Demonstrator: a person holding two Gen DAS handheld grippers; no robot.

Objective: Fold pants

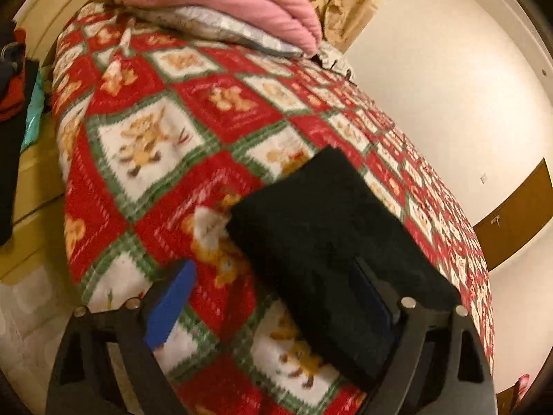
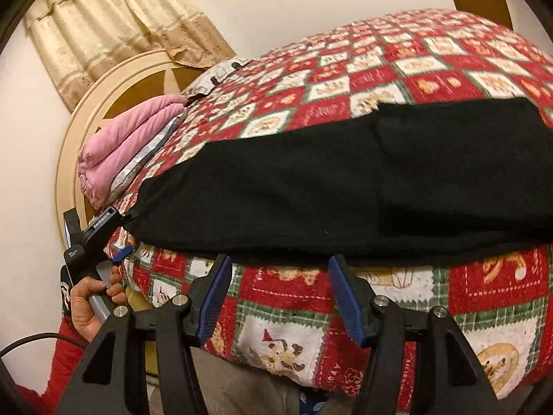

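On a bed under a red-and-white patchwork blanket (image 2: 380, 69) the black pants (image 2: 345, 186) lie lengthwise across the near edge — the right gripper (image 2: 280, 297) spread just below, the left gripper (image 1: 276, 297) gaping over one end.

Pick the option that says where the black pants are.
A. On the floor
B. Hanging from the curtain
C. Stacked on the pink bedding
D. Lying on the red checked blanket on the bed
D: the black pants lie spread across the red checked blanket, apart from the pink bedding.

Black tool (image 2: 280, 297), blue pads (image 2: 216, 297), red sleeve (image 2: 64, 363).
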